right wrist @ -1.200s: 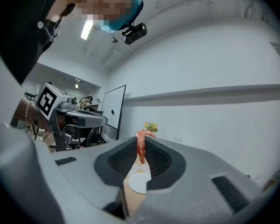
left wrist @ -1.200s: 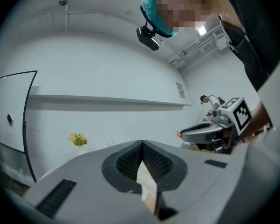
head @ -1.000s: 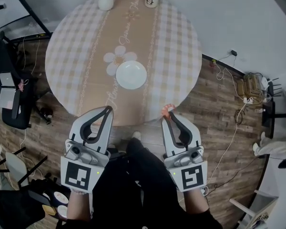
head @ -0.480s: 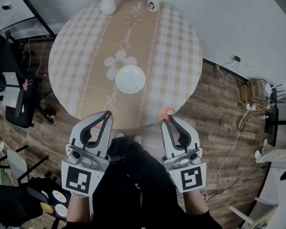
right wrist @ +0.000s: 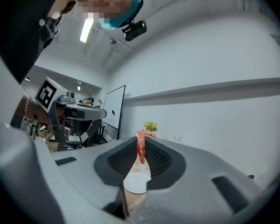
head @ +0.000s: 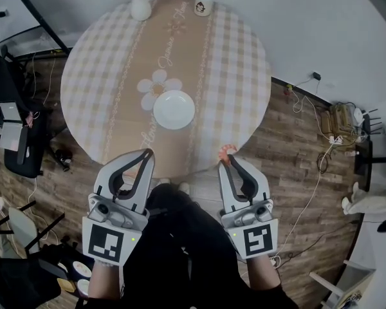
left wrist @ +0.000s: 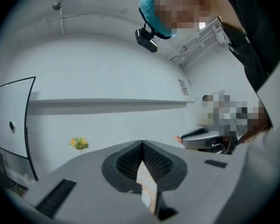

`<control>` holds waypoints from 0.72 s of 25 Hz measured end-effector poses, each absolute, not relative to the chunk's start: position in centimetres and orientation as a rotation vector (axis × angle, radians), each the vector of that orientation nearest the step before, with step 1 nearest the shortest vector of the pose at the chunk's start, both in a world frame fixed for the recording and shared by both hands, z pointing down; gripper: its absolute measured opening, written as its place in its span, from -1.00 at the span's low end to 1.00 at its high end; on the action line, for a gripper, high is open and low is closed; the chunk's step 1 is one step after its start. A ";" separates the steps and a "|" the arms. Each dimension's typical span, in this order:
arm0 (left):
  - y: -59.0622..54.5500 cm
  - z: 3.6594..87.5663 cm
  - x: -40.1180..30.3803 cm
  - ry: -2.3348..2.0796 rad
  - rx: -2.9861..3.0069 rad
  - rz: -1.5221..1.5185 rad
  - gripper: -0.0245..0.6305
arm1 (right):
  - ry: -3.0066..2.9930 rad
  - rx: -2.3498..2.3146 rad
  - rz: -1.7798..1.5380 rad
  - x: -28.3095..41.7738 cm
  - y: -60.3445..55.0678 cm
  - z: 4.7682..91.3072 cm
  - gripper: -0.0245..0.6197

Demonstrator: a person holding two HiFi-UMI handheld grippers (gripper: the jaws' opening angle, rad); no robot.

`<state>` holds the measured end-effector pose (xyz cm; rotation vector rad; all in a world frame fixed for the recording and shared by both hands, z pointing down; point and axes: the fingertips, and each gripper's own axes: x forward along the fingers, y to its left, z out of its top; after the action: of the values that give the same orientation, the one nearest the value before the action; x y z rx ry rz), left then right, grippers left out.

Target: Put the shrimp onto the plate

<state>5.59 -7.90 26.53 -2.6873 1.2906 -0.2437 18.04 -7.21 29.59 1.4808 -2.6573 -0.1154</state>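
A white plate lies on the round table with its checked cloth, next to a daisy print. My right gripper hangs short of the table's near edge, over the wooden floor, shut on a small orange-red shrimp that sticks out past its tips. In the right gripper view the shrimp stands pinched between the dark pads, and the plate shows low in the gap. My left gripper hovers level with it on the left, shut with nothing in it.
A white vase with yellow flowers and a mug stand at the table's far edge. Cables and power strips lie on the floor at right. Black furniture stands at left. The person's dark-clothed legs are between the grippers.
The head camera shifted slightly, so the table sits a bit differently in view. Both grippers have hardly moved, and the shrimp stays in the right one.
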 end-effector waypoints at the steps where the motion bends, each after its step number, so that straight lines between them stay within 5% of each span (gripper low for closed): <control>1: -8.1 26.5 5.4 1.292 -2.689 -0.238 -0.93 | -2.654 1.483 -0.117 17.9 -7.3 29.5 -0.80; 18: -10.8 26.5 2.7 1.292 -2.697 -0.206 -0.93 | -2.655 1.421 -0.134 13.9 -10.5 29.4 -0.80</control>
<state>2.71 -10.83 26.53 -2.6965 1.2918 -0.2062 13.93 -10.49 29.39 1.4212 -2.6546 -0.1337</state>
